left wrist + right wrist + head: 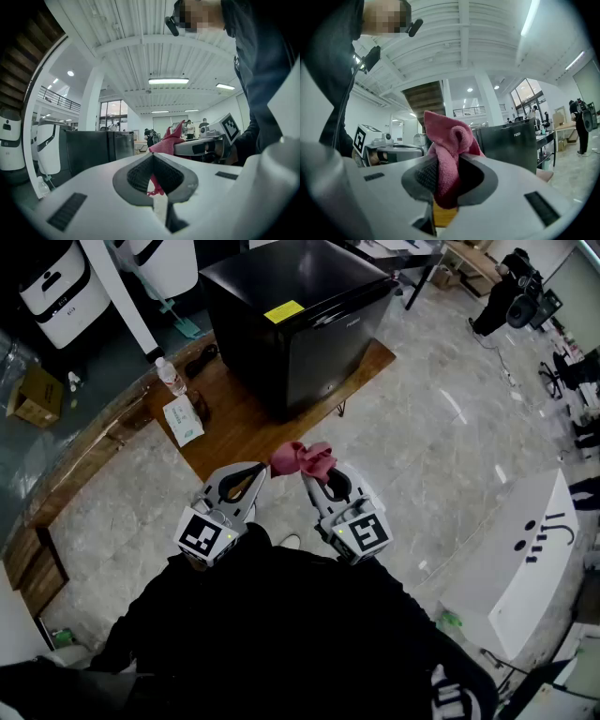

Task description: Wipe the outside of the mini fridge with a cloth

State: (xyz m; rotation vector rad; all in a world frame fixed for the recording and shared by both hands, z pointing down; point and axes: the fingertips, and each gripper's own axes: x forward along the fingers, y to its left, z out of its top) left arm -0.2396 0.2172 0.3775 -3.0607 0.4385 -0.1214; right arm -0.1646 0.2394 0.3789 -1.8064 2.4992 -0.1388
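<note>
Cloth is held up between both grippers, well apart from the mini fridge, which is set on the wooden board ahead. The right gripper is clamped on a thick fold. The left gripper is closed on what looks like only a tiny corner. That corner could be pulled loose if the cloth is tugged. Then the fridge may be wiped with a bunched-up lump.
</note>
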